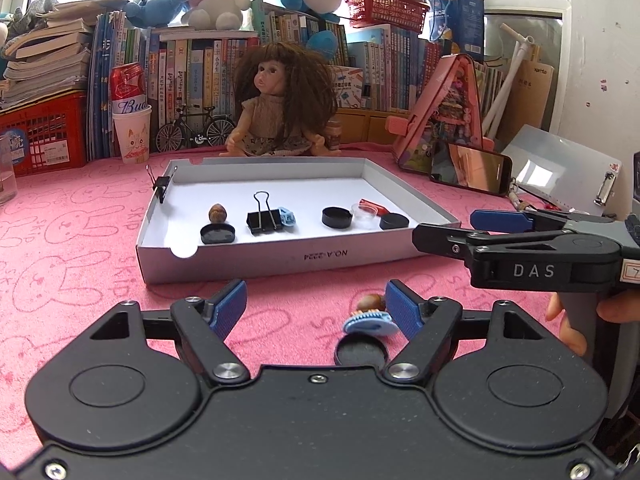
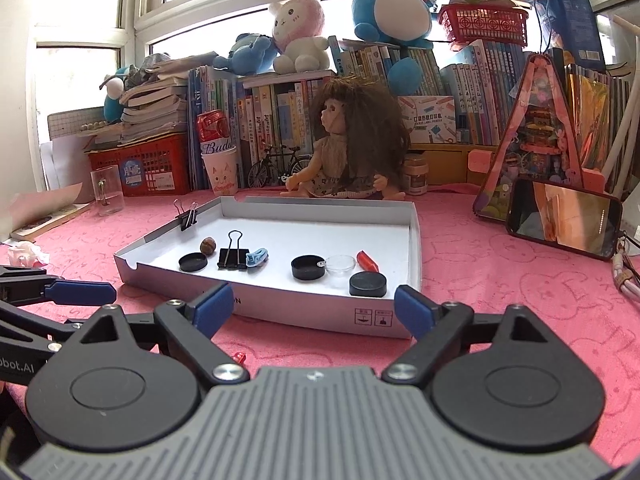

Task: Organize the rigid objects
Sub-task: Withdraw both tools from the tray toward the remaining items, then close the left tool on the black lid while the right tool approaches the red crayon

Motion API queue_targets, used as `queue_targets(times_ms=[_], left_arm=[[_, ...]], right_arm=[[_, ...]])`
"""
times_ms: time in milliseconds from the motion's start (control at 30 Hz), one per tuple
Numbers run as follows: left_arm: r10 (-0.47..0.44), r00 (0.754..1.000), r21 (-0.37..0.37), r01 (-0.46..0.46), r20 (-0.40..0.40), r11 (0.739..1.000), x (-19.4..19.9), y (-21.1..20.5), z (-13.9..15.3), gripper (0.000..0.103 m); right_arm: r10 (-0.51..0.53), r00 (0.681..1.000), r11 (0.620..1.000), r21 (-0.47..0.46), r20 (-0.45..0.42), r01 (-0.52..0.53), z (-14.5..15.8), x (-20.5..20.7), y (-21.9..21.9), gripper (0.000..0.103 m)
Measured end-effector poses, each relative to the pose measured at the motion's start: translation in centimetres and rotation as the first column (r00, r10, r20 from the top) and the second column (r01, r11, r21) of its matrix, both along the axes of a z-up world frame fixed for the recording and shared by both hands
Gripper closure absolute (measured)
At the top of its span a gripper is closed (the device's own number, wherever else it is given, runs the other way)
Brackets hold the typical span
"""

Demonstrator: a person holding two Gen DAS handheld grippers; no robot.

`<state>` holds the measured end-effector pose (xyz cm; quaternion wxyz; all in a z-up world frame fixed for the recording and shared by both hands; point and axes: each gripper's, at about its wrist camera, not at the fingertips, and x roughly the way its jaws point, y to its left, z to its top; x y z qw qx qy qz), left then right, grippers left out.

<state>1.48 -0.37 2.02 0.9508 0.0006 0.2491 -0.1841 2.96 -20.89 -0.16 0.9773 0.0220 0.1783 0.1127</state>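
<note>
Left wrist view: left claw (image 1: 316,306) stands open over the pink desk (image 1: 80,240), empty; a brown nut (image 1: 370,303), blue clip (image 1: 370,324) and black cap (image 1: 362,353) lie near its right finger. Right wrist view: right claw (image 2: 314,310) gapes wide, empty, before the white tray (image 2: 304,312).

One white box lid (image 2: 414,240) holds three black round caps (image 2: 307,267), one walnut (image 2: 208,245), one pale blue clip (image 2: 257,257), one clear dish (image 2: 341,263) and one red piece (image 2: 367,261), with two black binder clips (image 2: 233,255), one of them on its rim. On the pink cloth (image 1: 80,280) lie one more walnut (image 1: 370,302), one blue clip (image 1: 370,325), one black cap (image 1: 361,353) and one red die (image 2: 239,357).
</note>
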Motion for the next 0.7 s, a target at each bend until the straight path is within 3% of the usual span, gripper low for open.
queue_targets(times_ms=[267, 400, 700], left_arm=[[-0.039, 0.999, 0.025, 0.039, -0.031, 0.999, -1.2, -0.6, -1.3, 0.029], [-0.056, 0.997, 0.018, 0.057, -0.052, 0.998, -1.4, -0.8, -1.7, 0.034], [-0.052, 0.996, -0.002, 0.052, -0.075, 0.999, -1.4, -1.0, -2.0, 0.065]], right_arm=[[0.011, 1.000, 1.000, -0.006, -0.029, -0.011, -1.1, -0.4, 0.2, 0.009], [0.016, 0.999, 1.000, -0.007, -0.042, -0.017, -1.4, -0.6, 0.2, 0.008], [0.067, 0.992, 0.997, -0.019, -0.105, -0.069, -2.1, -1.1, 0.5, 0.008]])
